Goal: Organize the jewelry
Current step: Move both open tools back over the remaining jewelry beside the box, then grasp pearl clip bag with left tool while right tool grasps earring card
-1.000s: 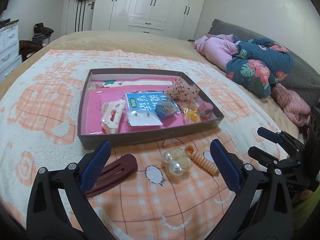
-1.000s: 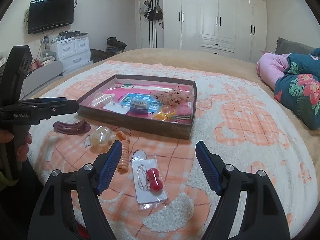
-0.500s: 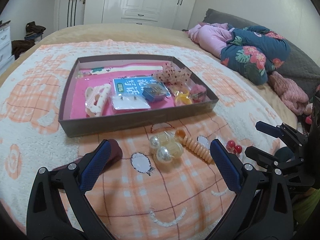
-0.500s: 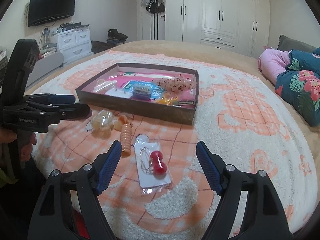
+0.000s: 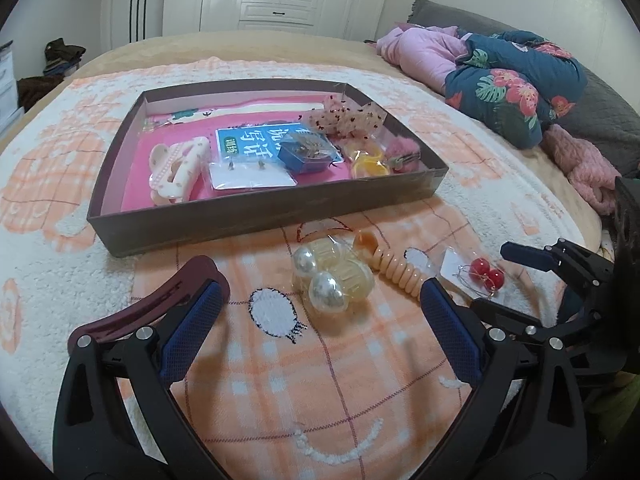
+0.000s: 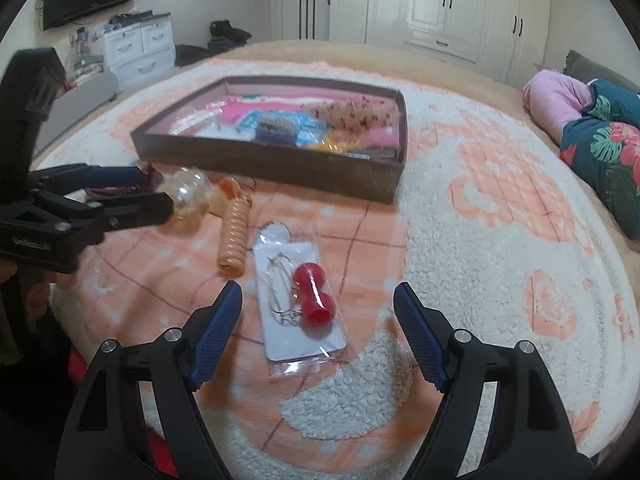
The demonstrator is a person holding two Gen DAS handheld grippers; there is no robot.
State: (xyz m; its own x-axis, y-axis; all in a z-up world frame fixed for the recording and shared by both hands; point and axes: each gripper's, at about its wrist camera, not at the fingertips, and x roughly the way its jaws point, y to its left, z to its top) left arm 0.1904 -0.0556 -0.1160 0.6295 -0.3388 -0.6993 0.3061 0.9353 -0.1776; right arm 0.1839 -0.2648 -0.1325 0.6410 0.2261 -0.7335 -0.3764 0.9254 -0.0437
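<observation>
A brown tray (image 5: 256, 216) with a pink lining holds hair clips, a bow and packets; it also shows in the right wrist view (image 6: 272, 164). In front of it lie a maroon hair clip (image 5: 160, 300), a bag of pearl clips (image 5: 332, 280), an orange spiral tie (image 5: 396, 270) and a packet of red ball earrings (image 6: 304, 300). My left gripper (image 5: 320, 332) is open, low over the blanket just before the pearl bag. My right gripper (image 6: 318, 332) is open, with the earring packet between its fingers, a little ahead.
The items lie on an orange and white blanket (image 6: 500, 240) on a bed. Pink and floral bedding (image 5: 500, 76) is heaped at the right. White wardrobes (image 6: 440, 4) and drawers (image 6: 136, 48) stand behind.
Both grippers have moved down and forward. The left one has shifted right toward the pearl bag. The right one has closed in on the earring packet.
</observation>
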